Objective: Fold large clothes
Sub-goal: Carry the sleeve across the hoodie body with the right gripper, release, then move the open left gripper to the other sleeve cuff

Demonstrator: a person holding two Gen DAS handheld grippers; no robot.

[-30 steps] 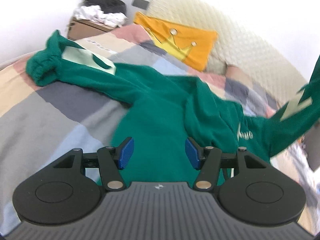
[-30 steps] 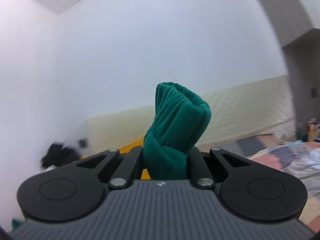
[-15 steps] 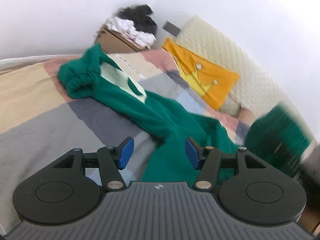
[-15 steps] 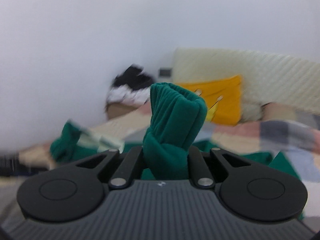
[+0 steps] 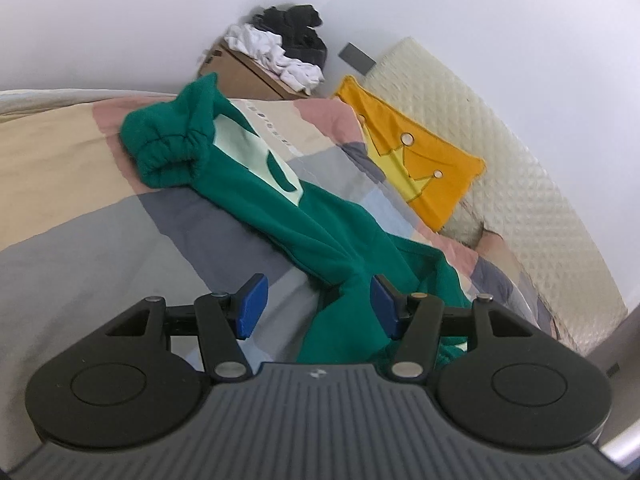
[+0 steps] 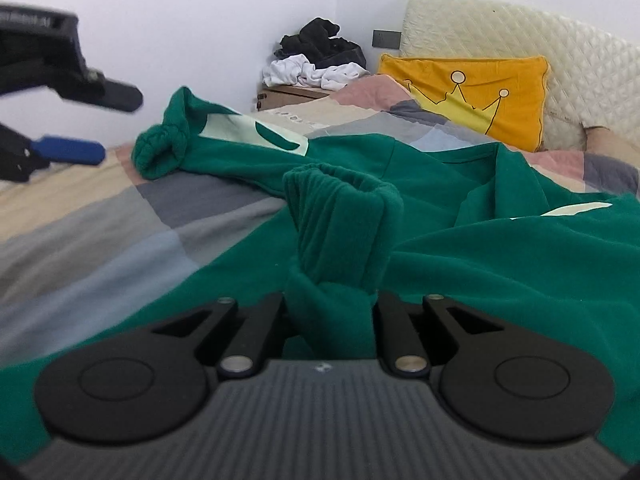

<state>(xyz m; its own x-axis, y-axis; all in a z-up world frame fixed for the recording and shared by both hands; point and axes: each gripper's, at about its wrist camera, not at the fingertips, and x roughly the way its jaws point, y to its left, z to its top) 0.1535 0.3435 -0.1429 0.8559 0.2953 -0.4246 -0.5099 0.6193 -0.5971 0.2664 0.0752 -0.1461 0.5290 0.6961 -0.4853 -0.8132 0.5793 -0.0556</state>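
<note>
A green sweatshirt (image 6: 460, 240) lies spread across a patchwork bedspread (image 5: 100, 248), its body toward the yellow crown cushion (image 6: 472, 100) and quilted cream headboard (image 6: 520, 44). One sleeve (image 5: 256, 184), bearing a pale green print, runs out flat toward the bed's far corner and ends in a bunched cuff (image 5: 168, 152). The right gripper (image 6: 330, 316) is clamped on the other sleeve's ribbed cuff (image 6: 340, 208), which stands upright out of the jaws; the jaws have just been easing slightly apart, with the cloth between them and still pinched. The left gripper (image 5: 316, 304) stands partly open with blue pads (image 5: 252, 300) clear on both sides and nothing held; it hangs just above the sweatshirt where the flat sleeve meets the body. In the right wrist view the left gripper (image 6: 108, 124) shows at the left edge, above the bedspread. A pile of black and white clothes (image 6: 316, 60) sits on a brown cabinet (image 5: 244, 72) in the corner.
</note>
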